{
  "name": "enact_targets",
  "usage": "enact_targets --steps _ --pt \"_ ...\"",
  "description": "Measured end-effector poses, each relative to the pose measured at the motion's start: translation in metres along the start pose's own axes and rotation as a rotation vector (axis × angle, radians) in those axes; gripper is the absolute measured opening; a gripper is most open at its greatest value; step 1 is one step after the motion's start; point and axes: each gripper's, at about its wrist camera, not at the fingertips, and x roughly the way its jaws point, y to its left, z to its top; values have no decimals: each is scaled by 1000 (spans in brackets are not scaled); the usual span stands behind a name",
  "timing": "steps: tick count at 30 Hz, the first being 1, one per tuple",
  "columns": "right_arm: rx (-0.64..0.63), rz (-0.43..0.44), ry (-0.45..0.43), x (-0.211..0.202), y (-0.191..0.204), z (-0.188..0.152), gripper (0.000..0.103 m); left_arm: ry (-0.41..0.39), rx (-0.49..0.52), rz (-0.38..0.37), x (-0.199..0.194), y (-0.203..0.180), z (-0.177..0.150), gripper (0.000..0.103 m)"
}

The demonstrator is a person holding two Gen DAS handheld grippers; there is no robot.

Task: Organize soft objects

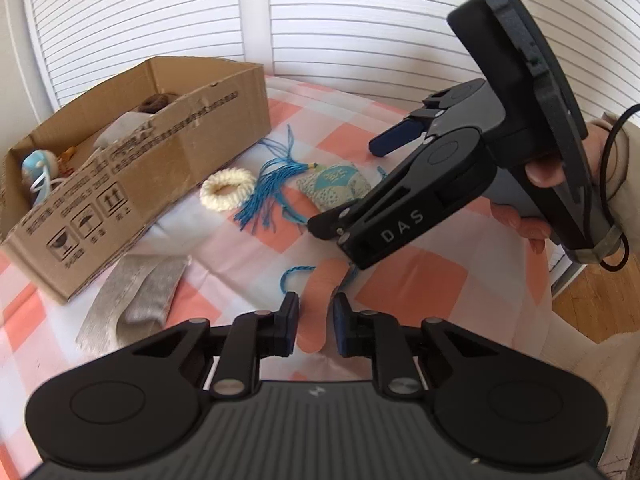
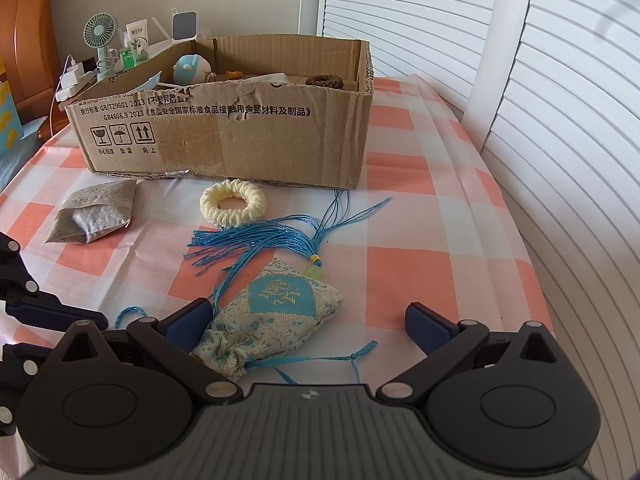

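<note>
**Sachet between spread right fingers**

Right gripper (image 2: 308,326) spread wide around embroidered sachet (image 2: 276,314) on checkered tablecloth (image 2: 420,216), left finger just beside its edge, not pinching. Blue tassel (image 2: 260,244) stretching from sachet toward cream scrunchie (image 2: 233,203), near cardboard box (image 2: 224,136). Grey sock (image 2: 94,216) lying left of scrunchie. Left gripper (image 1: 313,326) low over cloth, fingers narrowly parted, holding nothing, near blue cord loop (image 1: 296,274).

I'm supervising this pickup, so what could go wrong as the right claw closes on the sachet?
The right claw is open around the sachet, with its left finger by the neck, so the grip may slip off-centre. The long tassel lies close to the cream ring and could drag it. The cord could snag under the claw.
</note>
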Motion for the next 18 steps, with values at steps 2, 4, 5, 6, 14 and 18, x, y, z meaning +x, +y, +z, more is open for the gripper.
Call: enact_targets --steps 2,4,5,6,14,18 --pt "0 0 -1 0 0 0 103 -6 -26 16 -7 2 -5 17" --pt "0 0 0 0 0 0 103 -11 -56 34 -17 5 -13 17" --pt "-1 0 0 0 0 0 103 -10 -69 43 -21 6 -16 17" --pt "0 0 -1 0 0 0 103 -9 -84 54 -25 7 -20 17" --pt "2 -3 -2 0 1 0 103 45 -134 68 -43 18 -45 40" --pt "5 -6 -2 -1 1 -1 103 60 -110 60 -40 22 -43 62"
